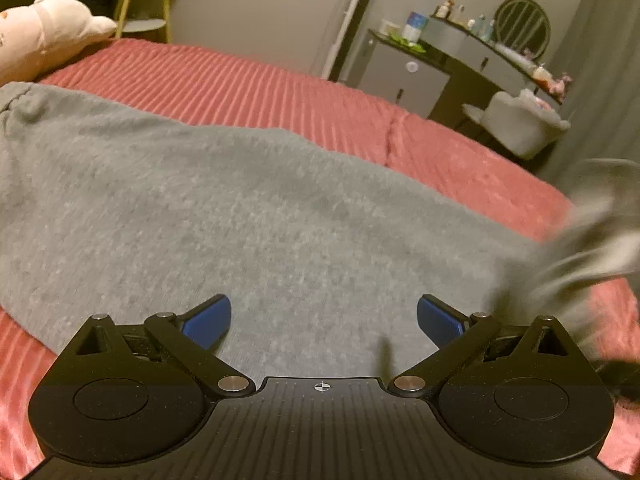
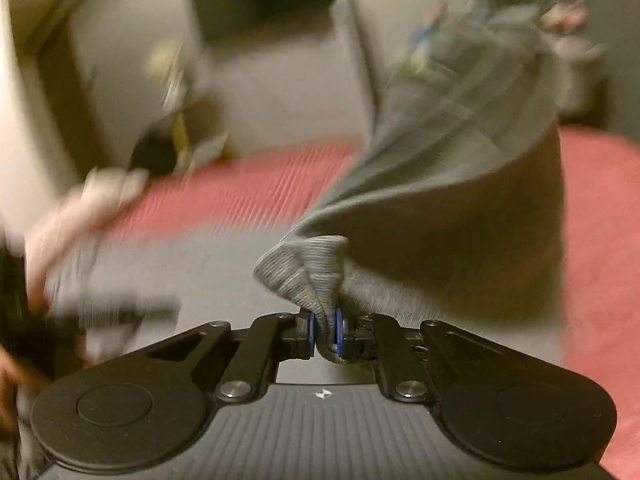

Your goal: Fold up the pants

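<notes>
Grey fleece pants (image 1: 240, 208) on ribbed red bedspread (image 1: 248, 80), left gripper (image 1: 324, 320) spread wide, right gripper (image 2: 326, 332) pinching ribbed cuff (image 2: 308, 268).

bed (image 1: 280, 92): pink ribbed cover | plush (image 1: 44, 36): far left corner of bed | yellow stool (image 1: 146, 20): beyond plush | dresser (image 1: 404, 76): past bed's far right, bottles on top | round mirror (image 1: 522, 24)

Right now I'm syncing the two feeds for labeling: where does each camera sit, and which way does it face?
Left wrist: rides the open left gripper, low over the gray sweatpants on the pink ribbed bedspread, facing the vanity desk.
Right wrist: rides the right gripper, shut on a sweatpants cuff; blurred, facing the wall.
Shared: sweatpants, bedspread.
</notes>
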### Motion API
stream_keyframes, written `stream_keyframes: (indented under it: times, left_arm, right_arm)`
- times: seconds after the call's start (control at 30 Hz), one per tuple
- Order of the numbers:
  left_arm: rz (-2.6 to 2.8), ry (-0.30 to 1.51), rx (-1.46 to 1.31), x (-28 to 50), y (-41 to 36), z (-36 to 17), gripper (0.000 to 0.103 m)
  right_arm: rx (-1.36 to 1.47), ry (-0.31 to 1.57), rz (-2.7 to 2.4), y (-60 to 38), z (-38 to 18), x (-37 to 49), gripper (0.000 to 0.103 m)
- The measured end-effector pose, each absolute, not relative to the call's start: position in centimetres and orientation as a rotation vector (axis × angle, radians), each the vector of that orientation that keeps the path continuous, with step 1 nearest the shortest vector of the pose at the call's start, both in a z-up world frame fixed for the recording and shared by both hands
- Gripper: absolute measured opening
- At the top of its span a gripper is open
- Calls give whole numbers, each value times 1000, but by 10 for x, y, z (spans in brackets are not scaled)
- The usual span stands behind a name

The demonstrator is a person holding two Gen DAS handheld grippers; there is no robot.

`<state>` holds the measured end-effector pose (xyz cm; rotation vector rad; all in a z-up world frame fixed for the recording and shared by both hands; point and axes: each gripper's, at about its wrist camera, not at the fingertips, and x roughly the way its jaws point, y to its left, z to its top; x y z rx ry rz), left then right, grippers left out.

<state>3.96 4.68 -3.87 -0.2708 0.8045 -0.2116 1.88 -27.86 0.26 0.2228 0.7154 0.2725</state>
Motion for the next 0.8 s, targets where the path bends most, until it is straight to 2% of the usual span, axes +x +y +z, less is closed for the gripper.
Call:
stream_keyframes:
  times: [0.07,0.13,0.17,0.2,0.27,0.4,0.57,0.6,0.7,0.8]
  left_arm:
    - [-251,805,-278,38,45,-37,103]
    - [-294,812,-275,38,41,-37,103]
    - [-323,822,-272,38,38,-37,103]
    - [-350,836,-268,40,35,-37,103]
    - [-410,873,-270,47,22,-38,103]
    - [-504,929,-354,67,-4,-40,103]
    - [-590,1121,-478,102,-45,-72,101]
    - [-596,1111,-472,105,-51,-73,98]
    - [-606,1121,-492,113,-64,-73,75]
    - [-628,1117,-504,117,-72,-71,70]
  right_arm:
    - [215,903,315,-261,-16,35,26]
    - [264,956,307,-263,-22,38,27]
    - [309,929,295,-271,-19,35,35]
    - [375,900,278,-282,-16,31,50]
    - [501,842,192,-309,-14,19,67]
    - [691,853,39,-351,-24,2,67]
    - [955,781,31,-384,-41,-10,72]
    - [978,772,33,-388,-44,-11,72]
    - [1026,745,49,-393,-48,-15,73]
    - [1064,725,63,-393,-48,-14,73]
